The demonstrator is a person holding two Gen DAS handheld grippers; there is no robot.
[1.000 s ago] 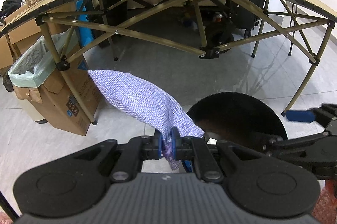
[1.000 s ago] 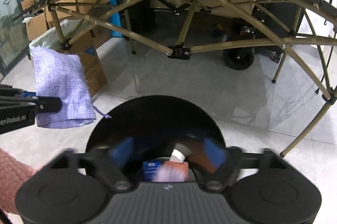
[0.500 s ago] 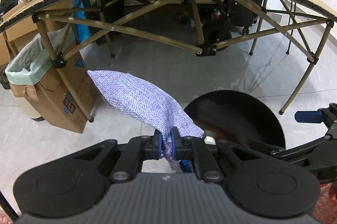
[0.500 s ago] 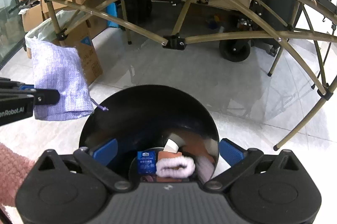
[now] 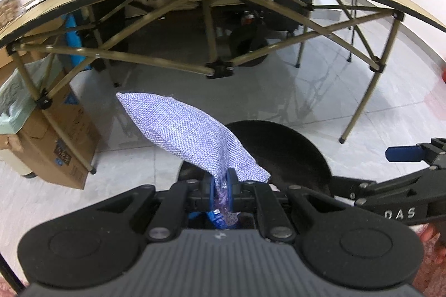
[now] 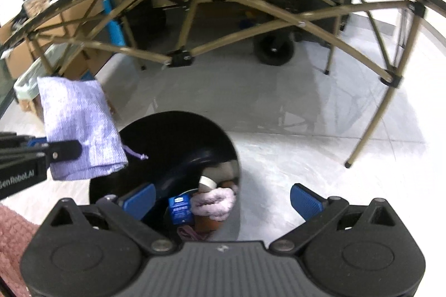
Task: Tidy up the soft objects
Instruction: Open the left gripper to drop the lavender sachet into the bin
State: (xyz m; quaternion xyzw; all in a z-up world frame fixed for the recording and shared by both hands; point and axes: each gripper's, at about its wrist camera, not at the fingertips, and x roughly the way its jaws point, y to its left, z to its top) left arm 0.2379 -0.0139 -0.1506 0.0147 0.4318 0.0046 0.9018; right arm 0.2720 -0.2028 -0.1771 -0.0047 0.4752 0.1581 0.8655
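L tongs (image 5: 221,186) on pouch (image 5: 184,132); R view: drawstring (image 6: 136,154)

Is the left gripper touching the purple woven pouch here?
Touching. In the left wrist view the left gripper has both blue pads pinched shut on the gathered end of the purple woven pouch, with no gap visible.
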